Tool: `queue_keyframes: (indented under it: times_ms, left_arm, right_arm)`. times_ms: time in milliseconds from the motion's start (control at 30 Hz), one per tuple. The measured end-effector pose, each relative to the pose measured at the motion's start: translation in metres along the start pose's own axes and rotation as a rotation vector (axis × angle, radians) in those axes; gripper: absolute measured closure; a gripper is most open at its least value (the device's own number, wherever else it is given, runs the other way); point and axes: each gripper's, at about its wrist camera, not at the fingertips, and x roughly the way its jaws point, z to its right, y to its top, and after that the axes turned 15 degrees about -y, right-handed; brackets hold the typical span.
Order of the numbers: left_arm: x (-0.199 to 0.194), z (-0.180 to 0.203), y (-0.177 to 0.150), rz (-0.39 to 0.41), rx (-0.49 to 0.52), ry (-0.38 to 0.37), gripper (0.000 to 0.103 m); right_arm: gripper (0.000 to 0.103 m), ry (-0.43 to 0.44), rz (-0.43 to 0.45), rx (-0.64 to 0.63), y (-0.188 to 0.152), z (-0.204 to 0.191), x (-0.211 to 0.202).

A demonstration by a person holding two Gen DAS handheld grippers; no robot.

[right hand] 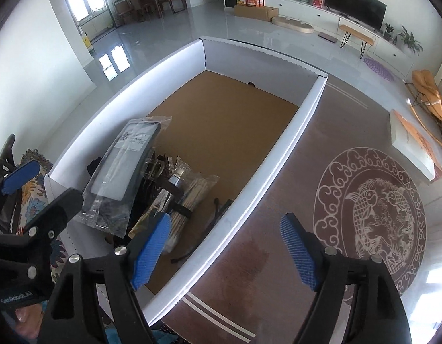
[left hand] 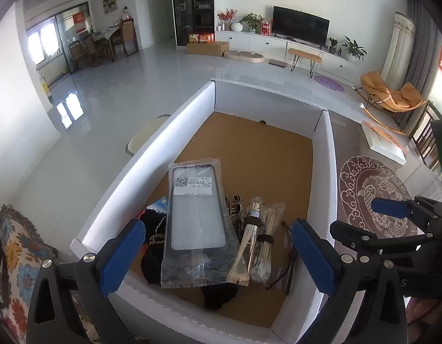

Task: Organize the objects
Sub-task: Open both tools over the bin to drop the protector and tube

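Both the left gripper (left hand: 218, 255) and right gripper (right hand: 226, 249) stand apart, clamping nothing; the phone-case packet (left hand: 196, 218) lies in the white box (left hand: 325, 154). A packet of sticks (left hand: 264, 240) rests just beside it.

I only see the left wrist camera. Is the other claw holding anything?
Observer: No. The right claw is open and empty, its blue pads wide apart.
Operator: What's underneath it?
Observer: The brown table, just outside the right wall of the white box. There's a darker patch on the wood there.
Operator: Are those really fish in the circle?
Observer: Yes, two fish, side by side.
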Motion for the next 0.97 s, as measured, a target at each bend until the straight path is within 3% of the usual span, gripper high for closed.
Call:
queue_keyframes:
  times_ms: [267,767,967]
  left_arm:
    - [0.016,-0.024,-0.002,-0.046,-0.083,0.016,0.000]
    - [0.011,-0.025,-0.003,-0.015,-0.077,0.052,0.000]
    - [0.003,-0.027,-0.005,0.033,-0.090,0.074,0.000]
  right_arm:
    - [0.021,-0.033,0.012,-0.029,0.001,-0.011,-0.010]
    - [0.020,-0.055,0.047,-0.038,0.002,-0.012,-0.016]
    - [0.020,-0.049,0.052,-0.031,0.004,-0.010,-0.016]
